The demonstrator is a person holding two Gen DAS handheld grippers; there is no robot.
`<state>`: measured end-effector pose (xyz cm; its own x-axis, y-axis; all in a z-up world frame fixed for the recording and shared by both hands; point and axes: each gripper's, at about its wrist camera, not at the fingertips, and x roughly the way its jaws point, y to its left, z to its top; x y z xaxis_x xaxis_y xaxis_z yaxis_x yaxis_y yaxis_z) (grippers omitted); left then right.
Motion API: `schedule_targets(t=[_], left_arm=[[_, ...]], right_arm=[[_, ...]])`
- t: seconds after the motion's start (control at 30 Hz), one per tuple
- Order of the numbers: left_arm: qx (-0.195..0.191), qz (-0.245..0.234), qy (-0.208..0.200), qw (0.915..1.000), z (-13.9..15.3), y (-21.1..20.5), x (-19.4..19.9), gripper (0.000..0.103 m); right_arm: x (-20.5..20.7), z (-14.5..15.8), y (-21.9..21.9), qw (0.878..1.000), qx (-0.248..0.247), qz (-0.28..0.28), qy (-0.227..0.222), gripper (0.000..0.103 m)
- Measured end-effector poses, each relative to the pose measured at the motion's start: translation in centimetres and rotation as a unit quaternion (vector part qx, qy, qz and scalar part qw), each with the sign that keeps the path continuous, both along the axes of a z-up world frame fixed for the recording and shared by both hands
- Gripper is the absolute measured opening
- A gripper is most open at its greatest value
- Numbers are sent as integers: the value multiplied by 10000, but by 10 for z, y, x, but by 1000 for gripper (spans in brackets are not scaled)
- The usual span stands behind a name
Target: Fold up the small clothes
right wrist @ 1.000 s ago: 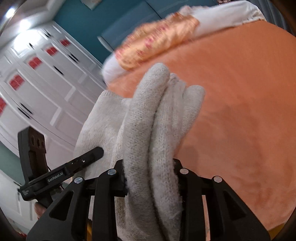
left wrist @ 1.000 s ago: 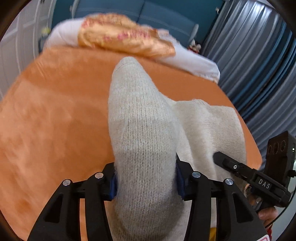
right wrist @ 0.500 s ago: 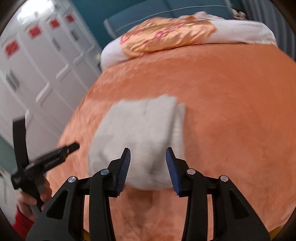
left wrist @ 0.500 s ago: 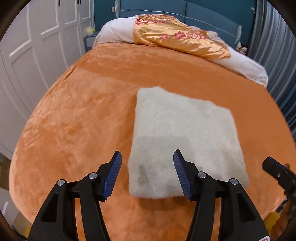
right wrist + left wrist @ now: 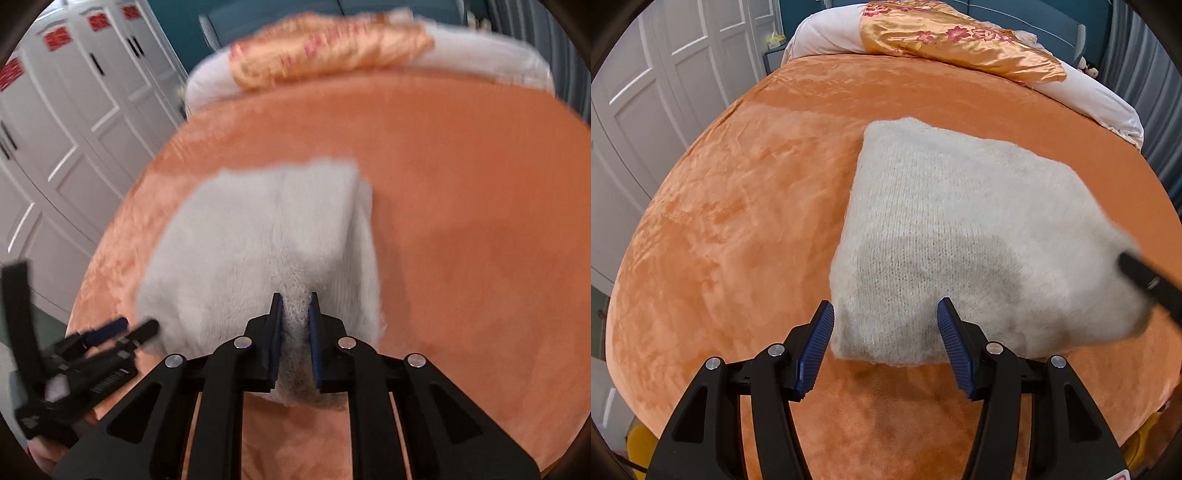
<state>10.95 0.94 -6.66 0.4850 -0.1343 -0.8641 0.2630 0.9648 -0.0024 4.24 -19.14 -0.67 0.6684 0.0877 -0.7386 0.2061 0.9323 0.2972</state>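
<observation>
A cream knitted garment [image 5: 960, 229] lies folded in a rough square on the orange bed cover [image 5: 738, 221]. My left gripper [image 5: 885, 306] is open and hangs over its near left corner, pads apart from the knit on both sides. My right gripper [image 5: 295, 297] has its jaws closing, and the pads pinch a raised ridge of the garment [image 5: 258, 229] at its near edge. One dark finger of the right gripper [image 5: 1145, 284] shows at the garment's right corner. The left gripper [image 5: 136, 326] appears blurred at the lower left, held by a hand.
A gold flowered pillow [image 5: 960, 40] lies on white bedding [image 5: 1100, 103] at the head of the bed. White wardrobe doors [image 5: 665, 74] stand along the left side, grey curtains [image 5: 1145, 55] on the right. Orange cover surrounds the garment on all sides.
A second ago both grippers held the garment raised; they let it go and it now lies flat. The left gripper has sunk closer to it. The right gripper closed on the near edge.
</observation>
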Motion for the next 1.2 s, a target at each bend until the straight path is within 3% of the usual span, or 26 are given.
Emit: schedule_targets(t=[0.03,0.17,0.37,0.53,0.8,1.0,1.2], left_arm=[[54,3,10,10000,-3,-2,0,55],[144,54,141,9998,-14,-6,1,60],[239,149,93,9996,-13,-9,-5,60],[232,274,16,9994,-5,-7,-17,60],[441,270,7,9987,-8,-14,-49,61],[598,344,-59,9976,-8,-17,-65,68],[610,367,-44,9975,-10,-19,-69,69]], right_arm=[[5,-2,1,9999,-113,12,60,12],[29,-52,4,9929,-610,49,1024,12],[9,-26,6,9961,-472,-198,714,16],[-22,-7,16,9943,-819,-333,596,17],[-55,-19,32,9943,-621,-436,751,17],[-69,-20,41,9935,-769,-484,686,23],[-71,-26,45,9928,-789,-535,726,24]])
